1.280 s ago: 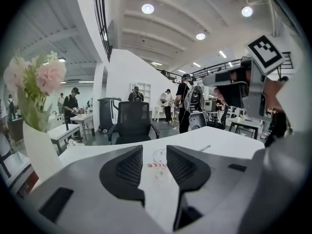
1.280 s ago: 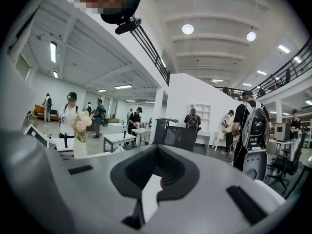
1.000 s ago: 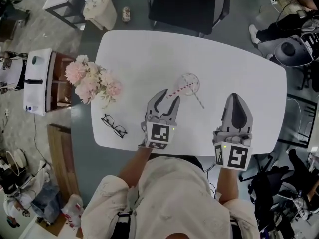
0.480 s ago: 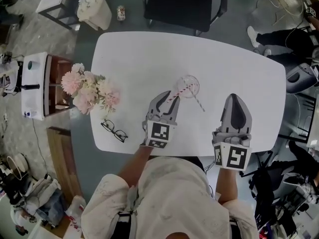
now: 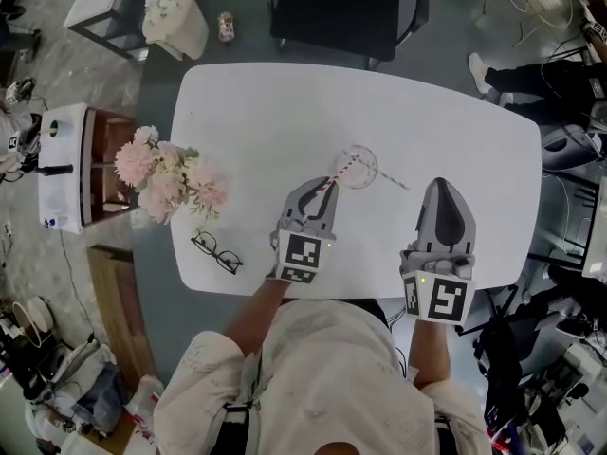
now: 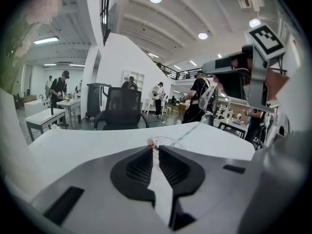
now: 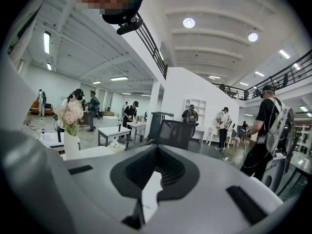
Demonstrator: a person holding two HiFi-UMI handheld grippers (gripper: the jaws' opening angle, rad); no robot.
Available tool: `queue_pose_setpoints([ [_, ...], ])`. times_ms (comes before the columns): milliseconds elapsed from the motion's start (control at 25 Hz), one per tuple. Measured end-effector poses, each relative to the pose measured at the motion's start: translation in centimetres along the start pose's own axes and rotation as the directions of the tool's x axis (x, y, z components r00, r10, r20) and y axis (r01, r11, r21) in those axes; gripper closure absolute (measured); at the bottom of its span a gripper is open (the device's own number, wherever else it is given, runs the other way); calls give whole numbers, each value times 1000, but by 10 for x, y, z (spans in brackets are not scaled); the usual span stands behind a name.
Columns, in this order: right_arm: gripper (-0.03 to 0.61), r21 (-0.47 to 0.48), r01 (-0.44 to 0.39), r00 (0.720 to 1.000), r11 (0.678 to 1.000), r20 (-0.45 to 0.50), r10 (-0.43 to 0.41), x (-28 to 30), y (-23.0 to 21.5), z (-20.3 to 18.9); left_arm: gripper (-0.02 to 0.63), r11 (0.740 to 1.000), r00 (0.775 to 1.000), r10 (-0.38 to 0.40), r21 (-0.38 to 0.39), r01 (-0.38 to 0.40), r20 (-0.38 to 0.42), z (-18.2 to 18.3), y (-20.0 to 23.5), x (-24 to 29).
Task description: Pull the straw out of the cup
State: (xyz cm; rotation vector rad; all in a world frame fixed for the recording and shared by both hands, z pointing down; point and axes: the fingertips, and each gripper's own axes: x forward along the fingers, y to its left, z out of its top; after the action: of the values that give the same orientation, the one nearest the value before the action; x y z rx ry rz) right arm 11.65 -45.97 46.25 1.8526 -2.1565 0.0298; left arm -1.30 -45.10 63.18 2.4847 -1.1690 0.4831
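Cup [image 5: 361,166] mid-table [image 5: 275,112], bare top around it; flowers [image 5: 169,172] well left, at the edge. Left gripper [image 5: 321,189], jaws just narrowed, pinches the straw [image 5: 340,172] leaning from the cup; right gripper [image 5: 446,187], right of the cup, closed, empty.

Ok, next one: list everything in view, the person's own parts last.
white oval table: one, white, centre of view
clear glass cup: one, clear, mid-table
red-and-white striped straw: one, in cup, leaning toward left gripper
pale thin straw: one, running right from cup
pink flower bouquet: one, table's left edge
black-framed glasses: one, near-left table corner
black office chair: one, beyond table
left gripper: one, grey, jaws just closed onto striped straw's end
right gripper: one, grey, shut, empty
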Motion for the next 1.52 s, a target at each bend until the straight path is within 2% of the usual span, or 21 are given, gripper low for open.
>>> queue_pose_setpoints([
  [400, 578, 9, -12, 1000, 1000, 25, 11, -13, 1, 5, 591, 999, 998, 36, 12, -37, 41, 14, -5, -15],
  [800, 578, 32, -34, 997, 999, 75, 31, -51, -8, 9, 591, 994, 992, 97, 41, -100, 79, 25, -28, -47],
  [1240, 577, 73, -57, 987, 996, 154, 45, -126, -32, 8, 591, 977, 972, 182, 83, -196, 148, 41, -84, -102],
  [1520, 577, 83, -72, 979, 994, 197, 54, -185, -45, 4, 591, 961, 948, 239, 88, -262, 210, 48, -130, -154],
])
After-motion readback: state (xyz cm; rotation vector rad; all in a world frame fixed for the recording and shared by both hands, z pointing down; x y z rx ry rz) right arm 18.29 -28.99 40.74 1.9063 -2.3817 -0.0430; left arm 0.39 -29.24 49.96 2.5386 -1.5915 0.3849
